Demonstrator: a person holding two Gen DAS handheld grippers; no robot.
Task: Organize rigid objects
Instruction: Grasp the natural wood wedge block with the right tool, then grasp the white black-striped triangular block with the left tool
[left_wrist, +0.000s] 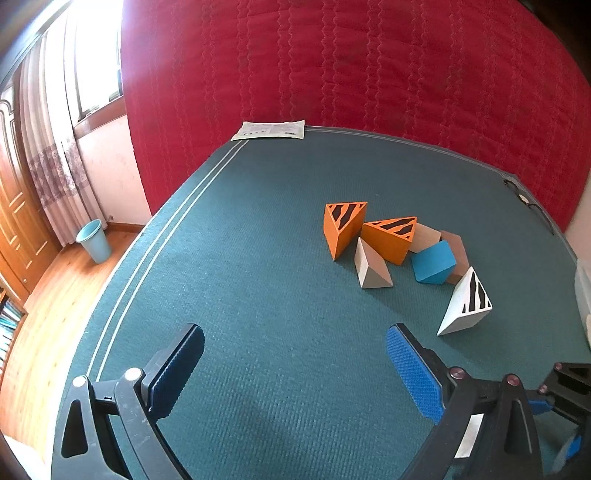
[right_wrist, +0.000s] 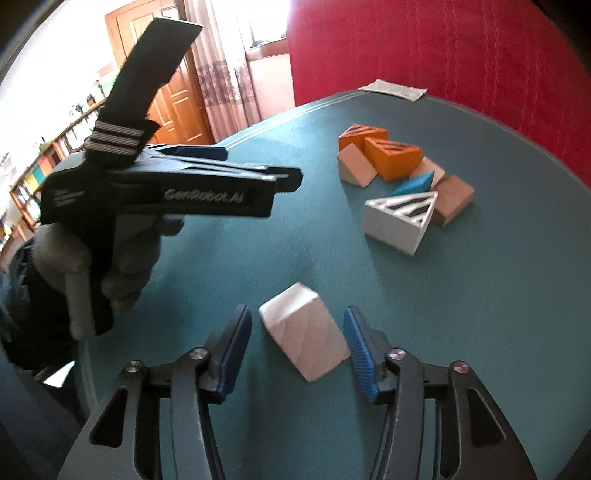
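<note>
A: Right wrist view, status of right gripper (right_wrist: 297, 347)?
B: Jaws partly open. White block (right_wrist: 304, 338) lies on green mat (right_wrist: 480, 332) between the pads; gaps show on both sides, no grip.
A: Left gripper (left_wrist: 295, 369)?
B: Jaws wide open, nothing between them, over bare mat. Gloved hand (right_wrist: 99, 258) holds it.
A: Remaining blocks?
B: Block cluster (left_wrist: 402, 251) sits far right on mat. Striped white wedge (left_wrist: 467, 302) lies nearest, just beside blue block (left_wrist: 432, 264).

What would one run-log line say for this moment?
left gripper: open, empty | right gripper: open around white block | pile: untouched
</note>
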